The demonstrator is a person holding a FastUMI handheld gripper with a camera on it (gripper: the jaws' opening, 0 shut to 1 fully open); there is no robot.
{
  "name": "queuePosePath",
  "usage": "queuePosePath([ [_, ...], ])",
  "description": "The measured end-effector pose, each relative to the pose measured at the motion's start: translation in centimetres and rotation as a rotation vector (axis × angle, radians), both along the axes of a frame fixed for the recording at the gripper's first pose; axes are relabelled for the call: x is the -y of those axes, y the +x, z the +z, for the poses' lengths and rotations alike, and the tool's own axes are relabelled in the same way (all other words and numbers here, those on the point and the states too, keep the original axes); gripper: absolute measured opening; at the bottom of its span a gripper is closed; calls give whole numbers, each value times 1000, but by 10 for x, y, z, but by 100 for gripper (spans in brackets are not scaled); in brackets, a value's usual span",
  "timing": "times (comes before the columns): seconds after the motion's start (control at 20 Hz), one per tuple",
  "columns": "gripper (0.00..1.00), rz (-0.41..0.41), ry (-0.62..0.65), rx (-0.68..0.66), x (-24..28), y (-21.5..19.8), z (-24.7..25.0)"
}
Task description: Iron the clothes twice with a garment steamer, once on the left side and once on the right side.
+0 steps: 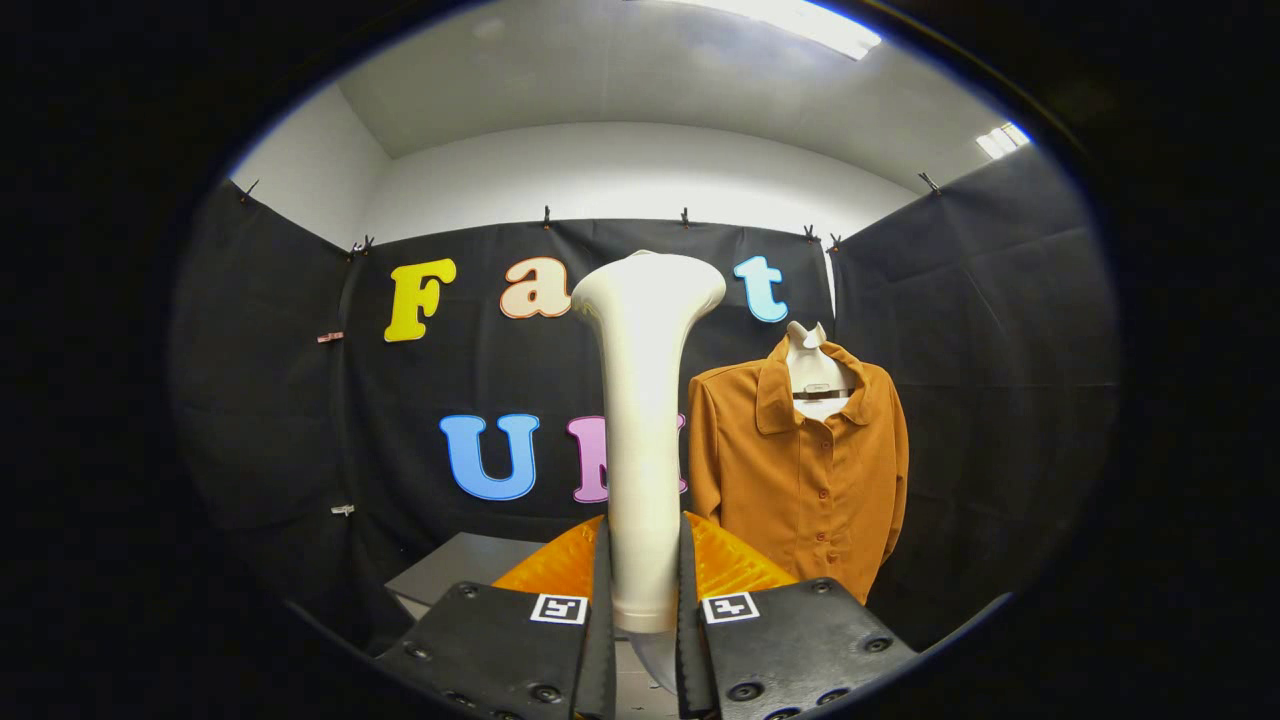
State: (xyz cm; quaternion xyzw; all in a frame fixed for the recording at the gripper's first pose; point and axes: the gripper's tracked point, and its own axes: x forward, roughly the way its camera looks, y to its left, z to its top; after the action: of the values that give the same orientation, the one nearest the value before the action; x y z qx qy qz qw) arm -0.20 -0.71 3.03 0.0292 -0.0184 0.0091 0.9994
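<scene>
- The gripper (643, 590) is clamping the white steamer (642, 440) by its handle, with both fingers pressing against its sides.
- The steamer is standing upright between the jaws, its flared head widening at the top, well above them.
- An orange shirt (800, 470) is hanging on a white mannequin bust (815, 372) beyond the jaws and off to their right, buttoned and facing us.
- A grey table (455, 570) is sitting just ahead of the left finger, low down.
</scene>
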Motion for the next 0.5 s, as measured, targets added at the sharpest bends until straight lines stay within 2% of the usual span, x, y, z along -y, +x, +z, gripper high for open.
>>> queuePosePath([
  [0.5,27,-4,-3,1,-1,-3,3],
])
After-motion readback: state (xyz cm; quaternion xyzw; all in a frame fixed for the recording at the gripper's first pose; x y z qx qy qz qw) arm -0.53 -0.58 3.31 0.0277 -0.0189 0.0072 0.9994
